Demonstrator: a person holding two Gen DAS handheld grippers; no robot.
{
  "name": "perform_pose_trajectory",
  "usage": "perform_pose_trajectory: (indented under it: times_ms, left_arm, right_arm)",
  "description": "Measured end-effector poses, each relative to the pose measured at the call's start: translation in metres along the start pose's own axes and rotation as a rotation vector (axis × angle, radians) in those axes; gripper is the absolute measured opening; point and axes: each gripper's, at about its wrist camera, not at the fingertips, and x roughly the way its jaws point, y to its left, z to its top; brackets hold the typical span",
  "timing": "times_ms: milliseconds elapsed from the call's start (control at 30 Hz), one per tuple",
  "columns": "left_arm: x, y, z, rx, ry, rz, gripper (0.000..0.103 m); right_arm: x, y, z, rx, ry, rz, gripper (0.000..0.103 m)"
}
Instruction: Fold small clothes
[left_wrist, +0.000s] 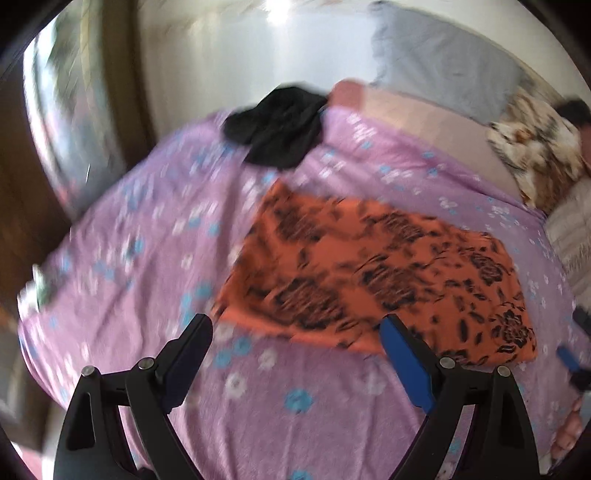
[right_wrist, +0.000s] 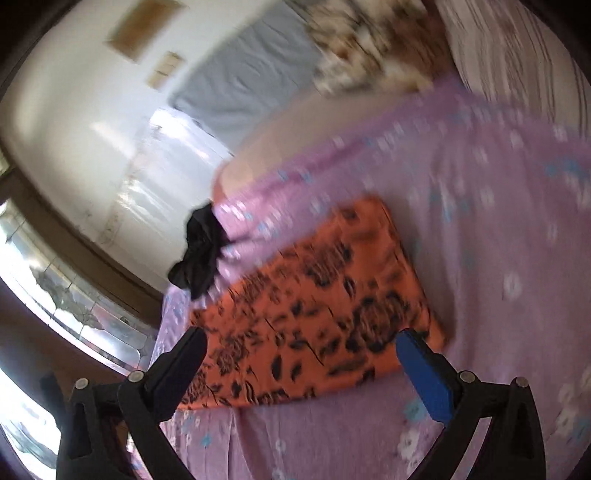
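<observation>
Lying flat on the bed: an orange cloth (left_wrist: 373, 273) with a black leafy and flowery print, folded into a rough rectangle with soft, slightly rounded edges, looking thin and smooth. Sitting at the centre of the left wrist view, stretching from about 11 o'clock down to 4 o'clock. Resting on a lilac bedsheet (left_wrist: 140, 280), a light fabric dotted with small white and blue flowers, creasing gently near the bottom edge.

Hovering above the sheet at 6 o'clock of that view: the left gripper (left_wrist: 297, 332), spread wide, pinching nothing, its near corner of the cloth showing between the black plastic fingers, one lined with a blue pad.

Hanging over the near edge of the same cloth (right_wrist: 314, 306) in the right wrist view: the right gripper (right_wrist: 301, 343), also spread wide and gripping nothing, cloth showing between the fingers but not pressed.

Lying crumpled at 12 o'clock of the left view, at the far edge of the sheet: a black garment (left_wrist: 277, 125), bunched and shapeless. Showing at 1 o'clock: a grey pillow (left_wrist: 443, 62), soft and wrinkled. Sitting at 3 o'clock: a brown-and-cream patterned blanket (left_wrist: 532, 151), fuzzy-looking. Both views blurring.
</observation>
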Motion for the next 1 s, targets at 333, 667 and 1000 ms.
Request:
perform_pose_trajectory:
  times_ms: [333, 667, 1000]
  left_arm:
    - [0.067, 0.068, -0.021, -0.328, 0.245, -0.194, 0.034]
    - [0.099, 0.051, -0.02, -0.477, 0.248, -0.379, 0.053]
    - [0.13, 0.052, -0.009, -0.557, 0.202, -0.469, 0.052]
  right_arm:
    - [0.035, -0.049, -0.011, 0.312, 0.154, 0.036, 0.103]
    - [0.042, -0.089, -0.014, 0.519, 0.179, 0.078, 0.062]
    - [0.059, -0.103, -0.016, 0.571, 0.166, 0.015, 0.061]
